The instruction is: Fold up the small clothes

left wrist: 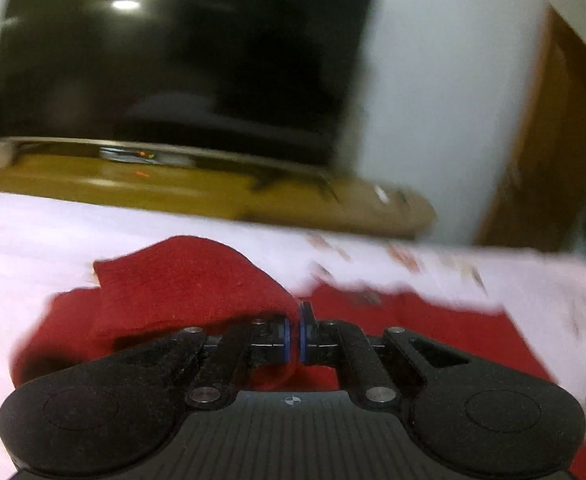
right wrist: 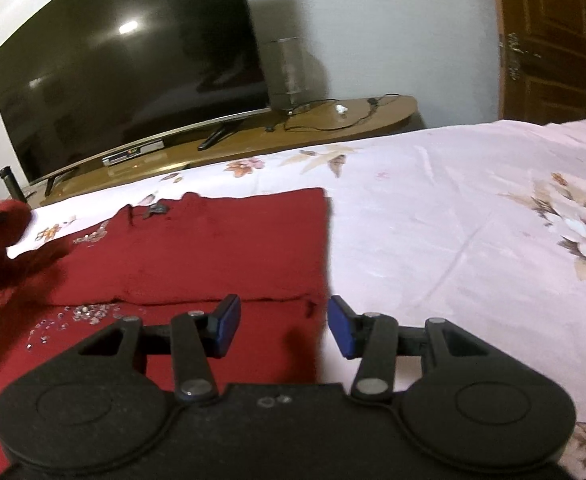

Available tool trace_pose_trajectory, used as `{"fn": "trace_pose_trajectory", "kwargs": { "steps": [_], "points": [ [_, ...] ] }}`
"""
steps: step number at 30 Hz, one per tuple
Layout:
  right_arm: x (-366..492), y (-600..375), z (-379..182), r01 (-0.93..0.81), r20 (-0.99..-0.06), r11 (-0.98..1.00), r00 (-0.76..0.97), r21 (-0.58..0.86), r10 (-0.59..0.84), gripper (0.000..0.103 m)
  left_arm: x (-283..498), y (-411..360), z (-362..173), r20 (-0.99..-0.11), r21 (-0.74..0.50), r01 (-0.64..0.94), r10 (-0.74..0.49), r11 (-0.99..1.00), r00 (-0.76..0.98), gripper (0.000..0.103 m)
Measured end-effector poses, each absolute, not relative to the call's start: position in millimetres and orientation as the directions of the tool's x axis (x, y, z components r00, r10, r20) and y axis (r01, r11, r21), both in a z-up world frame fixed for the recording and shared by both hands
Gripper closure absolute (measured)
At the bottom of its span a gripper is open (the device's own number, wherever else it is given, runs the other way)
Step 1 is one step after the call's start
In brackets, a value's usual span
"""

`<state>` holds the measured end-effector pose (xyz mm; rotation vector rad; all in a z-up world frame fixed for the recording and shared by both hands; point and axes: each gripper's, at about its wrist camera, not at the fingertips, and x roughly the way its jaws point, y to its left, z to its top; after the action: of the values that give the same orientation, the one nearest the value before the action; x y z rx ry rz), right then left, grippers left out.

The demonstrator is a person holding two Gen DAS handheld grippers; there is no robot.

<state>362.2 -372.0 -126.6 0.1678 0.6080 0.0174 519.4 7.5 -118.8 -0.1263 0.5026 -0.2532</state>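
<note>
A dark red garment (right wrist: 221,252) with small sequins lies on a floral white bedsheet (right wrist: 453,220). Its right side is folded over, with a straight edge. My left gripper (left wrist: 295,332) is shut on a raised part of the red garment (left wrist: 181,284), which drapes to the left of the fingers. In the right wrist view the lifted red cloth shows at the far left (right wrist: 5,216). My right gripper (right wrist: 283,328) is open and empty, low over the garment's right edge.
A large dark TV (right wrist: 125,80) stands on a wooden bench (right wrist: 333,120) beyond the bed, with a set-top box (right wrist: 133,154) and cables. A wooden door (right wrist: 553,40) is at the right. The left wrist view is motion-blurred.
</note>
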Motion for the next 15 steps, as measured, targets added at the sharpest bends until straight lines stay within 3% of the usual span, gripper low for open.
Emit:
{"fn": "trace_pose_trajectory", "kwargs": {
  "steps": [4, 7, 8, 9, 10, 12, 15],
  "points": [
    [351.2, -389.3, -130.1, 0.056, -0.576, 0.984, 0.816, 0.171, 0.053, 0.056, 529.0, -68.0, -145.7, -0.527, -0.107, 0.308, -0.317, 0.945, 0.789, 0.099],
    [344.9, -399.4, -131.8, 0.067, -0.583, 0.981, 0.811, 0.181, 0.052, 0.053, 514.7, -120.0, -165.9, -0.607, 0.004, 0.326, -0.257, 0.945, 0.752, 0.098],
    [343.3, -402.0, -132.0, 0.067, -0.584, 0.980, 0.810, 0.187, 0.056, 0.051, 507.6, -131.1, -165.7, -0.585, 0.055, 0.322, -0.231, 0.945, 0.778, 0.097],
    [342.6, -404.0, -132.2, 0.067, -0.583, 0.979, 0.810, 0.195, 0.061, 0.050, 498.4, -137.5, -161.6, -0.582, 0.074, 0.330, -0.228, 0.941, 0.781, 0.084],
    [343.0, -405.4, -132.2, 0.065, -0.583, 0.977, 0.810, 0.201, 0.066, 0.049, 494.3, -138.6, -157.1, -0.574, 0.064, 0.348, -0.250, 0.935, 0.779, 0.058],
    [345.7, -406.9, -132.3, 0.060, -0.580, 0.975, 0.811, 0.214, 0.077, 0.048, 474.2, -129.7, -148.1, -0.519, 0.004, 0.386, -0.328, 0.922, 0.789, 0.031],
    [355.0, -399.4, -133.2, 0.042, -0.576, 0.971, 0.811, 0.234, 0.104, 0.048, 448.5, -101.7, -137.8, -0.466, -0.050, 0.325, -0.310, 0.944, 0.829, 0.032]
  ]
}}
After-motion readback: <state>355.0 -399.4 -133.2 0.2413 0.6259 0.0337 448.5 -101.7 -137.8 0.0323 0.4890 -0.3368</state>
